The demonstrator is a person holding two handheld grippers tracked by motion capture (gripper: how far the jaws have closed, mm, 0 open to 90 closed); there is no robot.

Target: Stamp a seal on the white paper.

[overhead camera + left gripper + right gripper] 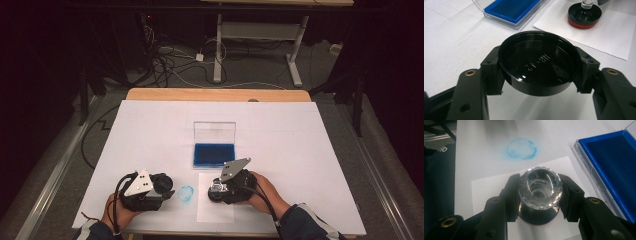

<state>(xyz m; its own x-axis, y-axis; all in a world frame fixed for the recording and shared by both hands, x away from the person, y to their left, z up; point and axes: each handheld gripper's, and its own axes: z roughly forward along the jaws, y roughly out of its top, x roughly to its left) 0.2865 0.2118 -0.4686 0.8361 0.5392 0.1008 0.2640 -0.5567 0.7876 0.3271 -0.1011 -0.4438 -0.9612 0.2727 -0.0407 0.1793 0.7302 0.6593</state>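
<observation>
Clear-knobbed stamp (540, 192) pinched in my right gripper (539, 200), standing on the small paper sheet (489, 187).

Its faceted crystal handle sits between my right jaws, which press on it from both sides; in the left gripper view the stamp's black base with a red band (584, 15) rests flat on that sheet. My left gripper (537, 75) is clamped on the stamp's round black cap (537, 66), held open side up just above the white table cover (150, 130), to the left of the stamp. Between my two grippers a smudged blue ring print (521, 148) marks the cover, just beyond the sheet's edge. Behind the sheet lies the blue ink pad (214, 154) in its clear case, its lid (214, 132) standing upright at the far side.
</observation>
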